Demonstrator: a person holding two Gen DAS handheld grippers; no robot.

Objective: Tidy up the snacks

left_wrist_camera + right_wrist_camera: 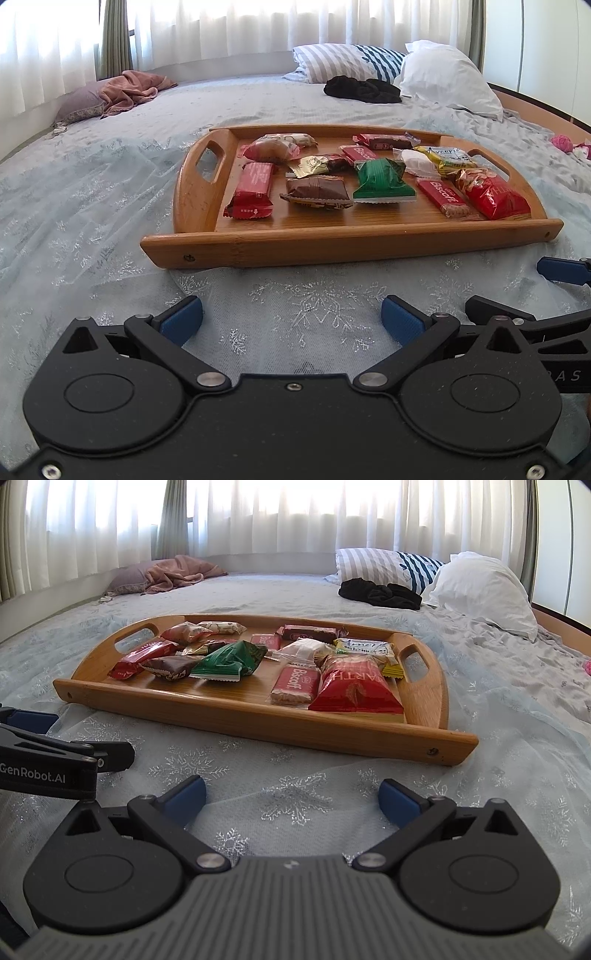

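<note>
A wooden tray [332,242] [236,709] with handle cut-outs lies on the bed and holds several wrapped snacks. Among them are a green packet [382,181] [229,659], a red bar [253,190], a brown packet [319,192], a Biscoff biscuit [443,195] [295,683] and a big red bag [493,197] [356,688]. My left gripper [291,317] stands open over the bedspread, just short of the tray's near rim, holding nothing. My right gripper [291,795] is open and empty as well, a little to the right of the left one.
The bed wears a pale blue snowflake cover [92,221]. Striped and white pillows [443,74] and a black garment [362,88] lie at the back right. A pink blanket on a pillow [122,92] sits back left. A pink item [561,142] lies far right.
</note>
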